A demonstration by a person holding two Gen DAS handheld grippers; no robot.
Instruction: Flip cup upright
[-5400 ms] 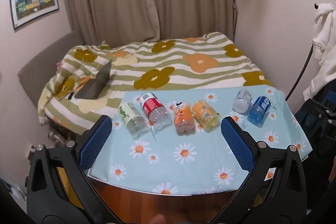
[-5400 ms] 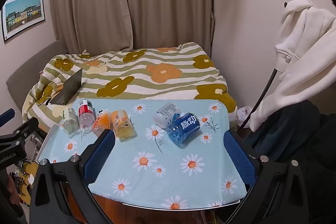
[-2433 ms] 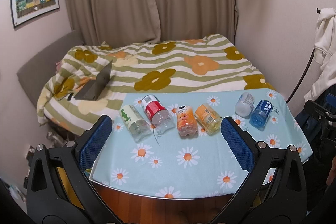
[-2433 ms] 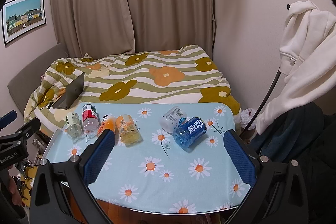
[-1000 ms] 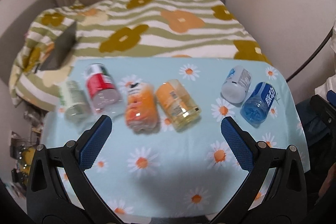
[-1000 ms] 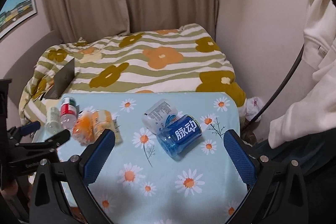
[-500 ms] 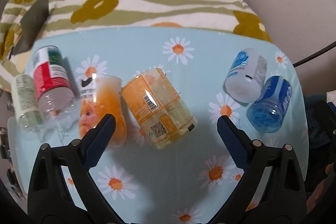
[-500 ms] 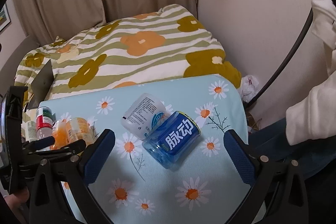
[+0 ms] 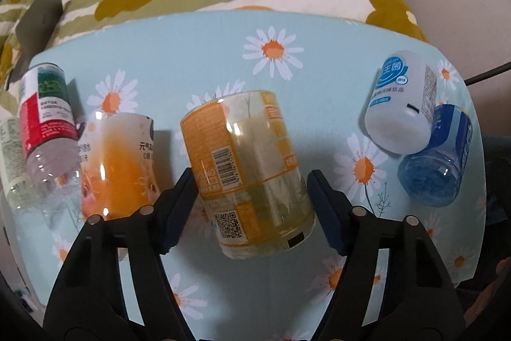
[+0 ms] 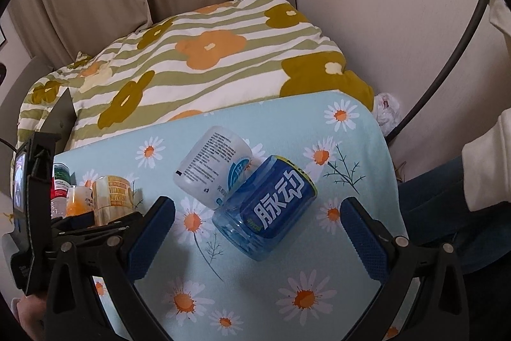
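Left wrist view: the left gripper [image 9: 252,203] brackets the yellow cup [image 9: 247,168], which lies on its side on the daisy cloth [image 9: 207,47]. Its pads sit at the cup's flanks, nearly touching; whether they are clamped yet, I cannot tell. The flip itself has not begun.

Right wrist view: the right gripper [image 10: 258,232] hangs released above the blue cup [image 10: 271,206] and white cup [image 10: 212,163], both lying down. All 3 are left to stand up.

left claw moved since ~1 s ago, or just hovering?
Yes. The left claw has come forward and down toward the daisy tablecloth, its fingers closing in beside the yellow-orange cup lying on its side.
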